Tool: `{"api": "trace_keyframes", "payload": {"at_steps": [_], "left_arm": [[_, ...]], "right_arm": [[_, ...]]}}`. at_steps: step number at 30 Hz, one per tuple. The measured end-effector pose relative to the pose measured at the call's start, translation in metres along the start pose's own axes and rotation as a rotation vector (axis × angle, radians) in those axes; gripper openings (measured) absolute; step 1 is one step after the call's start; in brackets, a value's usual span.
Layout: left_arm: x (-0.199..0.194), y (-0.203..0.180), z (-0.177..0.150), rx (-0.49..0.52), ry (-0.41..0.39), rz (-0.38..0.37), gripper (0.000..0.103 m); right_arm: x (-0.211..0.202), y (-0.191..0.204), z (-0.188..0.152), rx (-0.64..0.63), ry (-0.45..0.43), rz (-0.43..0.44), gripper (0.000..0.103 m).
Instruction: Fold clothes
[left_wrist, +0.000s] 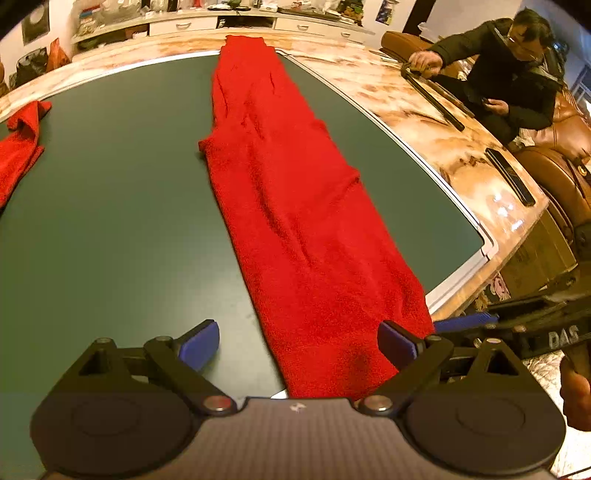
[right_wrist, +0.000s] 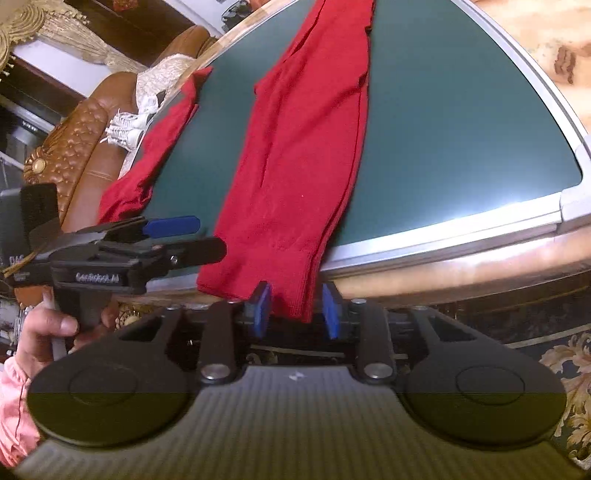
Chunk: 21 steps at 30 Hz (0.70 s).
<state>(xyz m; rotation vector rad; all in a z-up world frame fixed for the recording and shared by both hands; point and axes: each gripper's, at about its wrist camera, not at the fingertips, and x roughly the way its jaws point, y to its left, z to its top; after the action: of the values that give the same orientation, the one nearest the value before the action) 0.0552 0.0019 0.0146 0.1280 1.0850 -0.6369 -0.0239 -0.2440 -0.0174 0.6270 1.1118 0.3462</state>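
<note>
Red garment (left_wrist: 295, 206): long strip, centre frame, on green mat (left_wrist: 110, 203).
Left gripper (left_wrist: 299, 341): spread wide, empty.
Right gripper (right_wrist: 295, 308): parted, hem between pads, grip unclear.

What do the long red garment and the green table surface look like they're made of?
Red garment: seemingly soft knit, matte and fuzzy; a ribbed hem shows in the right wrist view. Green surface: smooth, hard-looking sheet with a slight sheen, reflecting light near its pale metal-like rim.
</note>
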Motion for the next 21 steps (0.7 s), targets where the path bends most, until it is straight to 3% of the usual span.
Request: {"api": "trace_keyframes", "payload": {"at_steps": [10, 12, 13, 14, 21], "left_arm": [[-0.019, 0.004, -0.014, 0.069, -0.022, 0.019, 0.097], [-0.023, 0.002, -0.018, 0.113, -0.025, 0.022, 0.099], [-0.025, 0.0, -0.02, 0.143, -0.031, 0.022, 0.099], [-0.028, -0.003, -0.022, 0.18, -0.038, 0.022, 0.099], [-0.043, -0.019, -0.027, 0.379, -0.09, -0.021, 0.099]], "right_arm": [[0.034, -0.008, -0.004, 0.183, -0.022, 0.105, 0.046], [0.036, -0.01, -0.005, 0.218, -0.022, 0.11, 0.038], [0.037, -0.011, -0.004, 0.223, -0.009, 0.117, 0.023], [0.039, -0.011, -0.002, 0.236, 0.002, 0.142, 0.013], [0.029, -0.012, 0.019, 0.33, -0.023, 0.292, 0.012]]}}
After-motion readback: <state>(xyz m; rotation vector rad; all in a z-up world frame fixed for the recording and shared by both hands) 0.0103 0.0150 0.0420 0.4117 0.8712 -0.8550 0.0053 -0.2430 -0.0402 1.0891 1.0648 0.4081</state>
